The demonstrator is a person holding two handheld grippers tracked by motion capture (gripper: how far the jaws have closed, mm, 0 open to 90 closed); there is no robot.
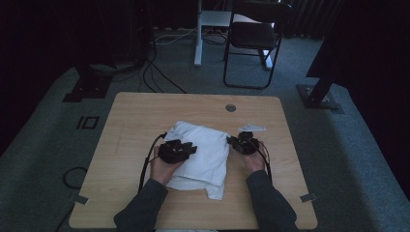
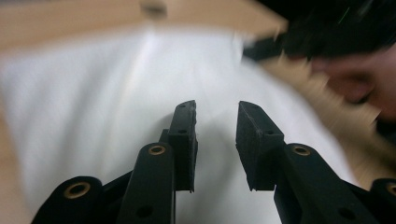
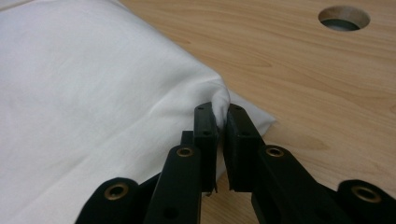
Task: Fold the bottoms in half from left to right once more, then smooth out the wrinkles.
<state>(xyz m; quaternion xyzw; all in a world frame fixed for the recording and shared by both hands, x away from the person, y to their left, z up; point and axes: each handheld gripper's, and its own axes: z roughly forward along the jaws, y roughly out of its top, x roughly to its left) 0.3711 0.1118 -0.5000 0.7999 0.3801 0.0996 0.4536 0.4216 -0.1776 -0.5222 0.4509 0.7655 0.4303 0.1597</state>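
Observation:
A folded white cloth point(image 1: 200, 150) lies in the middle of the wooden table point(image 1: 130, 116). My left gripper point(image 1: 192, 149) hovers over the cloth's left half, jaws open with nothing between them; in the left gripper view the white cloth point(image 2: 93, 102) spreads below the open gripper point(image 2: 215, 114). My right gripper point(image 1: 231, 141) is at the cloth's right edge. In the right gripper view this gripper point(image 3: 221, 114) is shut on a pinched fold of the cloth point(image 3: 84, 79) at its corner.
A round cable hole point(image 1: 230, 108) sits near the table's far edge, also seen as a hole point(image 3: 344, 17) in the right gripper view. A small pale scrap point(image 1: 252, 128) lies beyond the right gripper. A black chair point(image 1: 254, 38) stands on the floor behind the table.

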